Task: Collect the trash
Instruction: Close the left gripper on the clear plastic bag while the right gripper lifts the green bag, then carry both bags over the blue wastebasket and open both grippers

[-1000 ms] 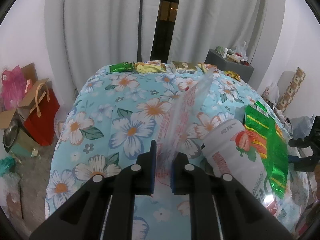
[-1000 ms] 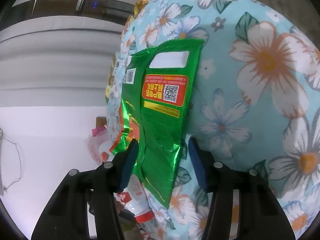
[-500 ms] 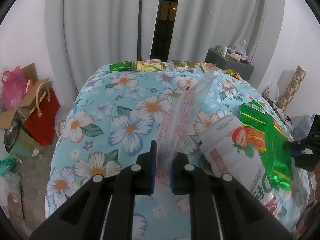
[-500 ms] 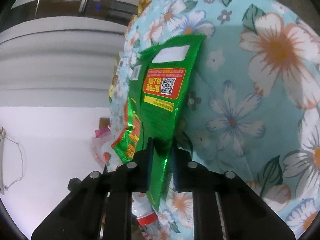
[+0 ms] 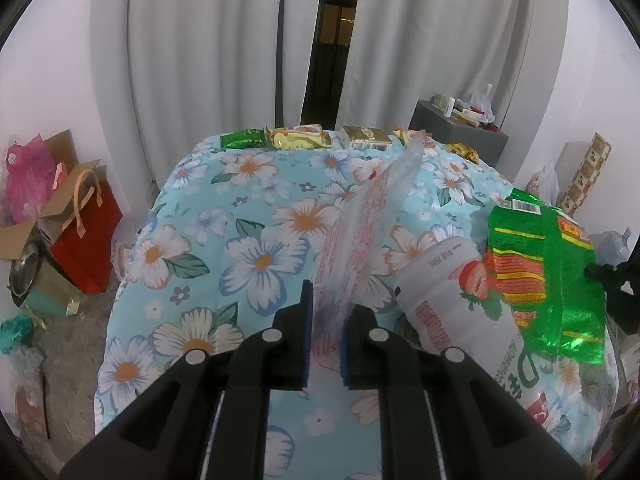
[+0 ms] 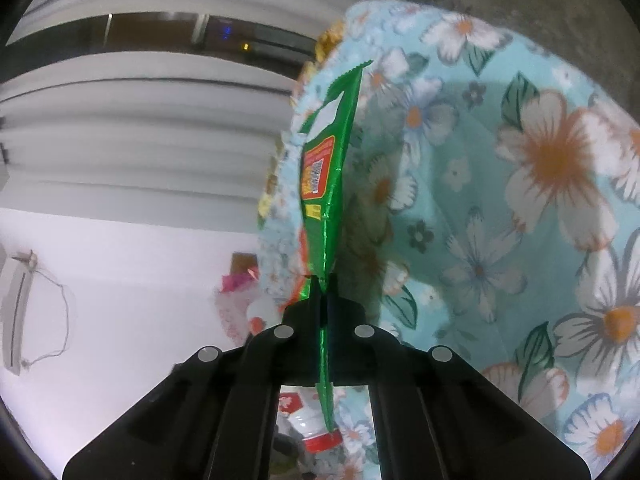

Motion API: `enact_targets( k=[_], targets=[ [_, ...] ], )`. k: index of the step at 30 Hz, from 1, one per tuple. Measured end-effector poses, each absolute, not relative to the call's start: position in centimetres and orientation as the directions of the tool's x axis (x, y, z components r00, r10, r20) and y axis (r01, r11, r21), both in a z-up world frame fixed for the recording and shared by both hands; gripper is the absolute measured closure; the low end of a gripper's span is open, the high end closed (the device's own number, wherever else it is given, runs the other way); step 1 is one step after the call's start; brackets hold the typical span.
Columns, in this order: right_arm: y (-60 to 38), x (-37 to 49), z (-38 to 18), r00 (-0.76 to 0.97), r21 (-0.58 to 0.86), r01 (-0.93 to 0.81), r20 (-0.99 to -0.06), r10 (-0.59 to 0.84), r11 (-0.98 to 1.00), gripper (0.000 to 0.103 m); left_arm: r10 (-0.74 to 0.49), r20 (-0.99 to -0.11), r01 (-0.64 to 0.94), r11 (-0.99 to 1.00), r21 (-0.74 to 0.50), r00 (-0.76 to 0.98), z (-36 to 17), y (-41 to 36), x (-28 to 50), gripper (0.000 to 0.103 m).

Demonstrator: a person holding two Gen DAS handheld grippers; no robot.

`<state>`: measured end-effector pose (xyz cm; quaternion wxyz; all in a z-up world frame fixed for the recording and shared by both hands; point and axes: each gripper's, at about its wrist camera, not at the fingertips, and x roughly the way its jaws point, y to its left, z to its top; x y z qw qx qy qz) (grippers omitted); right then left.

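Across the middle of the left wrist view spreads the floral blue cloth (image 5: 256,208) over a table whose own surface is hidden; the lower edge is cut off by the black gripper frame. Along its far edge, at the upper centre, lies a row of snack packets (image 5: 320,138) in green and gold, their print too small to read. A red paper bag (image 5: 90,232) with tan handles stands on the floor at the left. Right of centre a white strawberry-printed pouch (image 5: 452,304) lies on the cloth; its red lettering is distorted and unreadable.

The clear plastic bag (image 5: 360,240), printed in red text I cannot make out, rises from the left gripper (image 5: 325,332), whose pads are clamped on its lower edge.

The green foil snack bag (image 5: 560,276) hangs at the right of that view, showing orange and yellow bands and a barcode, pinched at its side by the dark tip of the right gripper (image 5: 600,274) — mostly cut off there. The right wrist view shows it differently: the green foil snack bag (image 6: 326,184) seen edge-on, with a red label and a QR code, blurred. The right gripper (image 6: 324,300) has just been closing, and its jaws now press together on the foil — lifted clear of the cloth (image 6: 520,200).
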<state>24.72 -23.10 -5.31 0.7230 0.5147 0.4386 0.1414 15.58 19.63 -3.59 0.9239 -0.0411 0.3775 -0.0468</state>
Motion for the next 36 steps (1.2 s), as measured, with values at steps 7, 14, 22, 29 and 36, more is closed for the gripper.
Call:
enact_targets(
  k=[7, 14, 22, 29, 36],
  targets=[
    [-25.5, 22.9, -2.8, 0.634, 0.892, 0.194, -0.431, 0.642, 0.408, 0.103, -0.113, -0.676, 0.058, 0.993, -0.104, 0.728, -2.6, 19.6, 15.2, 0.097],
    [-28.7, 20.8, -0.1, 0.695, 0.903, 0.151, -0.387, 0.605, 0.403, 0.103, -0.115, -0.648, 0.060, 0.993, -0.106, 0.753, -1.0, 19.7, 14.9, 0.100],
    [-30.4, 18.8, 1.9, 0.751, 0.907, 0.128, -0.353, 0.558, 0.401, 0.103, -0.132, -0.608, 0.082, 0.991, -0.109, 0.783, 1.3, 19.4, 14.0, 0.100],
    [-30.7, 18.5, 2.5, 0.772, 0.909, 0.124, -0.340, 0.537, 0.397, 0.103, -0.165, -0.572, 0.122, 0.986, -0.113, 0.804, 3.4, 18.3, 13.3, 0.100],
    [-31.5, 17.6, 2.4, 0.792, 0.915, 0.122, -0.324, 0.518, 0.385, 0.103, -0.203, -0.547, 0.171, 0.979, -0.109, 0.812, 5.0, 16.5, 12.7, 0.100]
  ],
)
